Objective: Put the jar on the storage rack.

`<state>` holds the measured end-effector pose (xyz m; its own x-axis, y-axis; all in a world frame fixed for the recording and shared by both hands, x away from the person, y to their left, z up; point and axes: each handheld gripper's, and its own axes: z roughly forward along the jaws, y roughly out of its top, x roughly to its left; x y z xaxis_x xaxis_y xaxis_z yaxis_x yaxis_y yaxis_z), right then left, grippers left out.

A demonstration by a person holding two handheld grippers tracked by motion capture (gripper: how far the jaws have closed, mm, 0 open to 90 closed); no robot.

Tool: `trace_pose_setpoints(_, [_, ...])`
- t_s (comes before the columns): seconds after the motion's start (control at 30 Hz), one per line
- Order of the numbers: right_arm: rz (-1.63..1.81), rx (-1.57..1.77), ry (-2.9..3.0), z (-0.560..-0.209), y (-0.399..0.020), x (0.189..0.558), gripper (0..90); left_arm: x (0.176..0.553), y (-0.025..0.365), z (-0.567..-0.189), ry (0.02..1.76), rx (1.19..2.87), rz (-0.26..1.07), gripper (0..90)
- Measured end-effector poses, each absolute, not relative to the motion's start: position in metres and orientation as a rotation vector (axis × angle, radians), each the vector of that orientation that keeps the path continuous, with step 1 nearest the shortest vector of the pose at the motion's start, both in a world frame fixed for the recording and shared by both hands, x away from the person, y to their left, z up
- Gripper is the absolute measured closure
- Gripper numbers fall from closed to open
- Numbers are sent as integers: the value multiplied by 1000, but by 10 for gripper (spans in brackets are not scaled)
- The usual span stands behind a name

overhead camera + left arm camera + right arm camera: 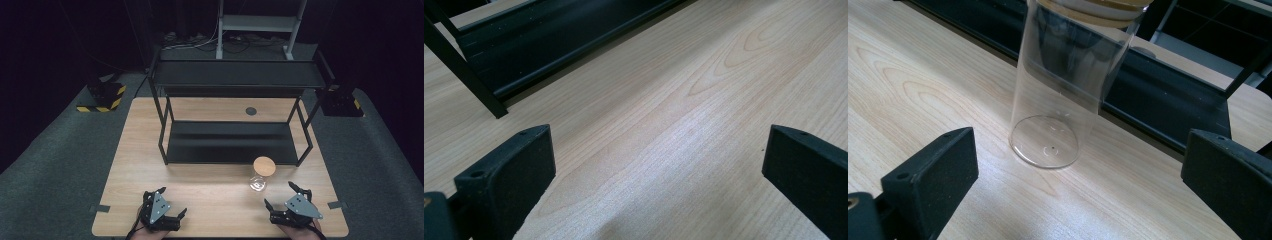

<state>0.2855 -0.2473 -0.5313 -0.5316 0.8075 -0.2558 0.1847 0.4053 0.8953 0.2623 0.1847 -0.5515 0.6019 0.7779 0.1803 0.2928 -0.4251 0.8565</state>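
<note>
Two grippers sit low at the near edge of the wooden bench (pixel 210 192) in the high view, each in a hand that comes in from the bottom. The left gripper (pixel 172 201) rests at the near left with its jaws spread wide and nothing between them. The right gripper (pixel 281 195) rests at the near right, spread just as wide and holding nothing. Just ahead of it and a little to its left stands a clear glass jar (pixel 259 181) with a round wooden lid (pixel 264 165), upright on the bench, close in front of the black metal rack (pixel 230 142) that fills the middle of the bench. The jar stands apart from the gripper.

From the left gripper view, the two black jaws rise at either side with bare bench between them; the rack's lower shelf and one leg lie ahead at upper left.

From the right gripper view, the jaws stand far apart with the jar ahead of the gap, its round base flat on the wood, its lid at the top edge, and the rack's lower shelf right behind it.
</note>
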Motion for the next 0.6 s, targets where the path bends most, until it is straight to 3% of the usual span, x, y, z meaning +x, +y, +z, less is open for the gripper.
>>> trace_pose_setpoints(0.6, [1183, 853, 1971, -525, -238, 288, 6, 262, 185, -552, 840, 1991, 722, 9])
